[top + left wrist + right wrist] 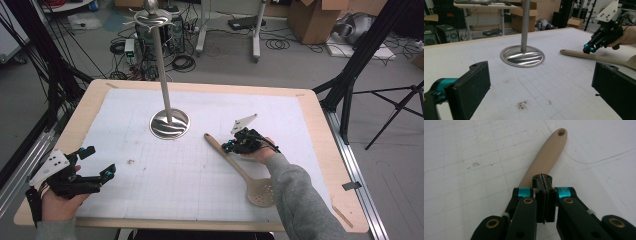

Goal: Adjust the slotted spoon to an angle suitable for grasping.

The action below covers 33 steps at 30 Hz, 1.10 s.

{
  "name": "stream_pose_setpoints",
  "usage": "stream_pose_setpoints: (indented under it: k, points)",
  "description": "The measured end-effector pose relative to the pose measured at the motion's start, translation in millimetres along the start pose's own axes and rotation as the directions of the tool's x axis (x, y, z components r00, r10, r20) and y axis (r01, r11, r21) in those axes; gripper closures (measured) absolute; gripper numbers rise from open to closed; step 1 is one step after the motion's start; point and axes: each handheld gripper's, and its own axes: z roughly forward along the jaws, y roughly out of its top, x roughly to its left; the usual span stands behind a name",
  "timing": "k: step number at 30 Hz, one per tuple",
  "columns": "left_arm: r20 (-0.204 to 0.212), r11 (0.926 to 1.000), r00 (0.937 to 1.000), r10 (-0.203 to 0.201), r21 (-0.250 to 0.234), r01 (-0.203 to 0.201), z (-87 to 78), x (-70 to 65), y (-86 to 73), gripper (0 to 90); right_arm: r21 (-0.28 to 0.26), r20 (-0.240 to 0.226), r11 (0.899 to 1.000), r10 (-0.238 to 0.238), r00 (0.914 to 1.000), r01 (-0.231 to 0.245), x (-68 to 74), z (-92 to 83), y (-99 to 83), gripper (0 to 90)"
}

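A beige wooden slotted spoon (240, 170) lies flat on the white gridded mat (165, 175), its handle pointing toward the metal stand. My right gripper (227, 146) is shut, pads pressed together with nothing between them, right over the handle. In the right gripper view the closed tips (542, 178) sit just above the spoon handle (549, 155); whether they touch it I cannot tell. My left gripper (100, 161) rests at the front left, jaws wide open and empty. The left gripper view looks past its own jaws (541, 85) to the spoon (599, 58) and the right gripper (587, 48).
A metal stand with a round shiny base (170, 124) and a tall pole (162, 60) rises at the mat's back centre. The wooden table rim (65, 130) frames the mat. Tripod legs, cables and boxes stand on the floor beyond.
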Motion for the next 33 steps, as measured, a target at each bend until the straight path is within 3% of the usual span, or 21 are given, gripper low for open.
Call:
stream_pose_setpoints:
  k: [3,11,24,33]
  points:
    - [0.002,1.0,1.0,0.0,-0.001,0.0,0.2,-0.2,0.1,2.3,0.0,-0.009,1.0,0.002,1.0,-0.002,1.8,1.4,2.1,90.0]
    - [0.004,1.0,1.0,0.002,0.002,-0.002,0.4,-1.0,0.3,2.3,0.009,-0.051,0.998,-0.058,0.997,0.059,9.7,12.5,13.6,90.0]
    - [0.002,1.0,1.0,0.004,0.002,-0.004,0.2,-1.8,0.7,2.3,0.019,-0.125,0.99,-0.139,0.9824,0.143,26.7,29.3,28.4,90.0]
    - [0.006,1.0,1.0,0.007,0.005,-0.007,2.0,-3.1,0.5,2.3,0.037,-0.133,0.987,-0.147,0.98,0.154,30.9,33.4,30.1,90.0]
